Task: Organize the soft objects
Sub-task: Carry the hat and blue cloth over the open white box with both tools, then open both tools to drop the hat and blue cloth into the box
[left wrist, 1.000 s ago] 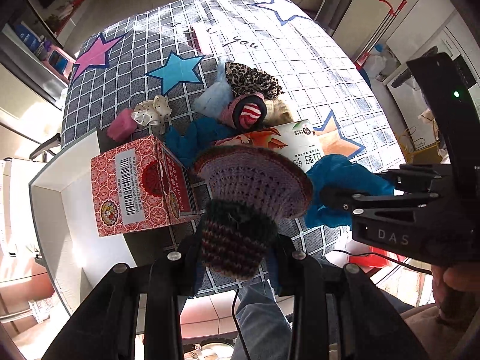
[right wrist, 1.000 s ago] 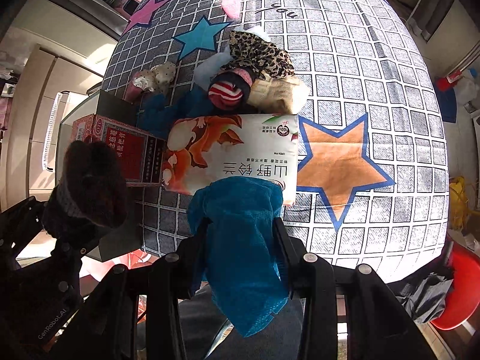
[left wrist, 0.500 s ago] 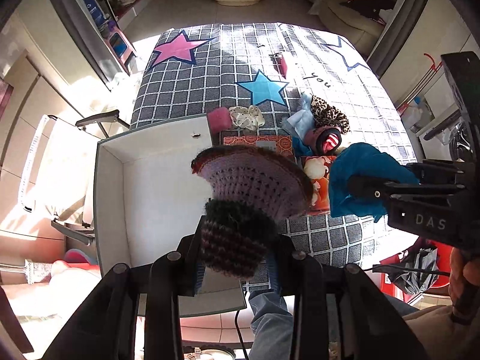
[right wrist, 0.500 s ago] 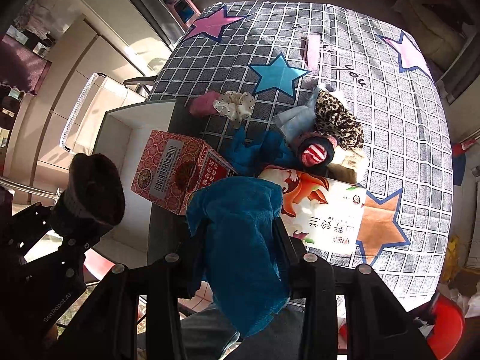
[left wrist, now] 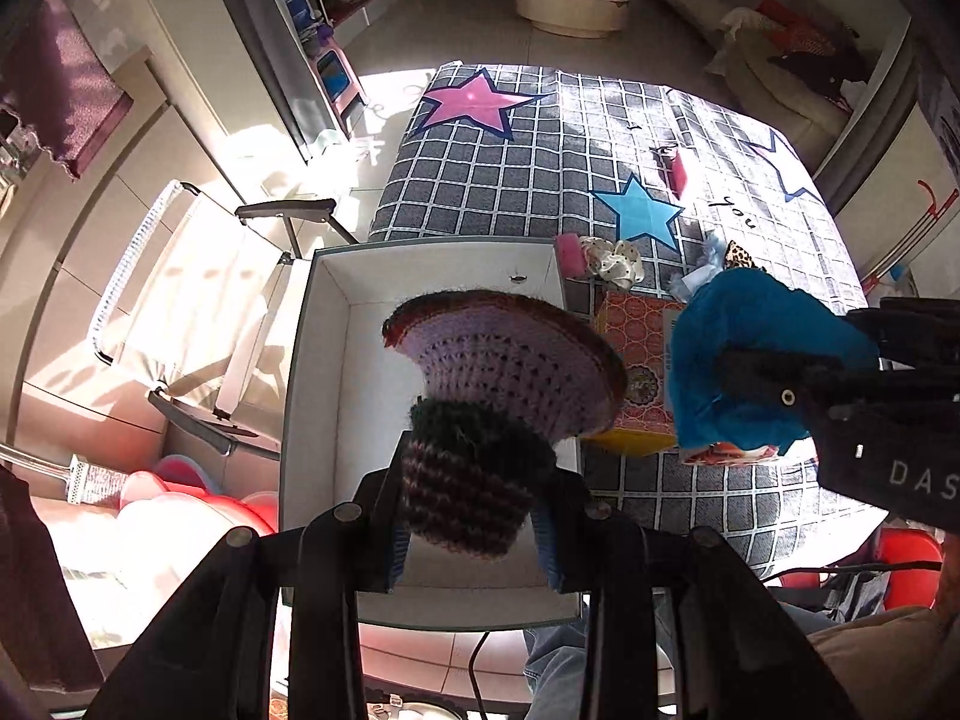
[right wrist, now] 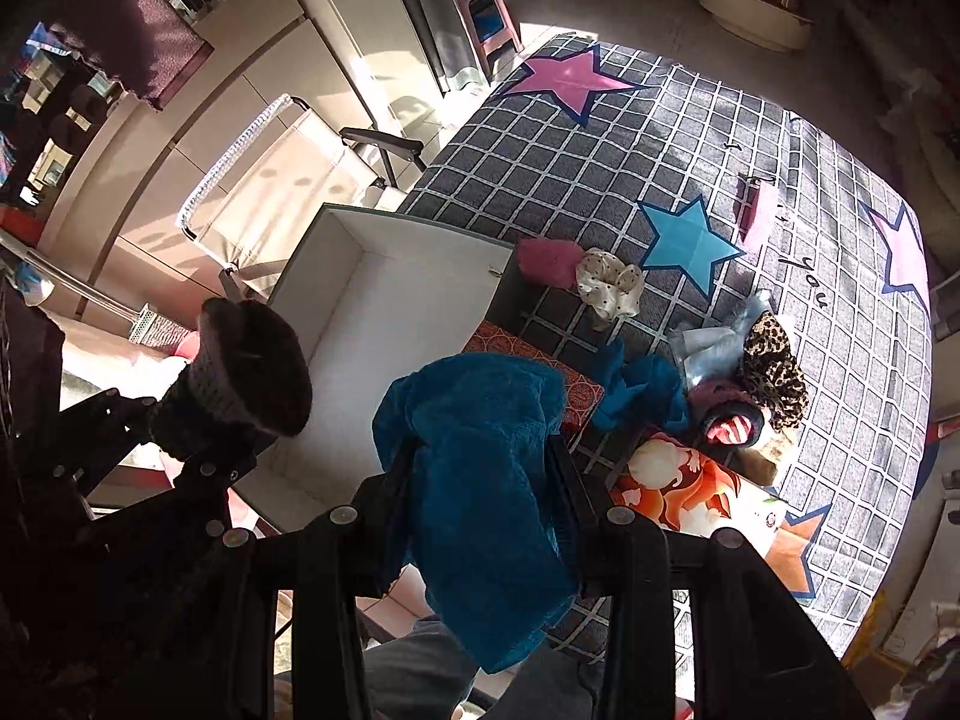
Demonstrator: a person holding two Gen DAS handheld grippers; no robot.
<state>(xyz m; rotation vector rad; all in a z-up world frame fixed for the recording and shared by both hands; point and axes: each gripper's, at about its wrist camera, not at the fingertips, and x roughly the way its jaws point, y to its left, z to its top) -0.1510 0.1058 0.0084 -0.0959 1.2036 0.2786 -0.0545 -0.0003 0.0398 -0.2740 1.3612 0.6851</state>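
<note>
Item 1. White box (left wrist: pixel 312 408), open-topped, centre-left of the left wrist view, its right wall against the checked star-print table cover (left wrist: pixel 540 168). Judged risk: anything let go off-centre could catch the rim and drop to the floor on the left side.

Item 2. Blue towel (right wrist: pixel 480 480), centre of the right wrist view, clenched between the jaws of the right gripper (right wrist: pixel 480 468); a long tail hangs below the fingers. Judged risk: this tail may drag across the red patterned carton (left wrist: pixel 636 360) beside the box, or drape over the box wall on release.

Item 3. Knitted hat (left wrist: pixel 498 384), centre of the left wrist view, its dark striped cuff pinched by the left gripper (left wrist: pixel 474 510), its lilac crown flaring forward over the box interior. Judged risk: slight; it hangs above the opening.

Item 4. Remaining soft pile (right wrist: pixel 732 384), middle right of the right wrist view, on the cover, well apart from both grippers.
</note>
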